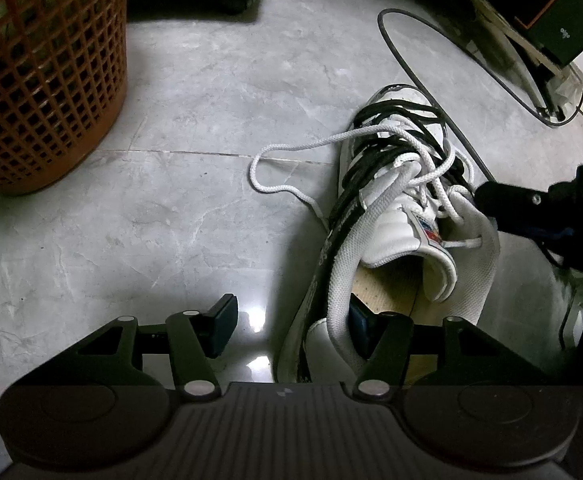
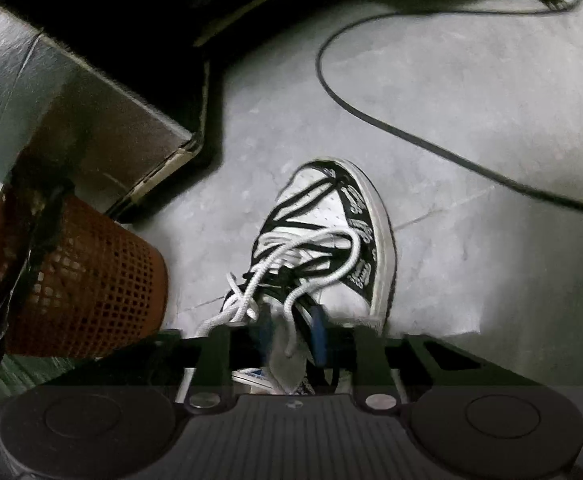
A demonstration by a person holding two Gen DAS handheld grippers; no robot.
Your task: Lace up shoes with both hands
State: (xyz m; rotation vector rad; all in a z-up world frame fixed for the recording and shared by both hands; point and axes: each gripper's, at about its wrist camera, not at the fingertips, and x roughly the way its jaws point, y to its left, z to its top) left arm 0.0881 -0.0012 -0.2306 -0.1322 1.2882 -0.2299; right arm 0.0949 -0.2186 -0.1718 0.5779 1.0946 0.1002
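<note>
The shoe [image 1: 395, 216] lay on the floor [image 1: 179, 208], right of the basket [image 1: 39, 72]. Our left gripper [image 1: 291, 324] straddled its heel collar, jaws half open. Our right gripper [image 2: 287, 328] pinched the white lace [image 2: 291, 320] nearly shut; we judged a steady, taut pull best.

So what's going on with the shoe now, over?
Left gripper astride the shoe heel wall, not squeezing. Right gripper closing around lace and collar. Loose lace loop on floor. Basket and cable clear.

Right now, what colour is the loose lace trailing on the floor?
White; the loose lace shows best in the left wrist view.
</note>
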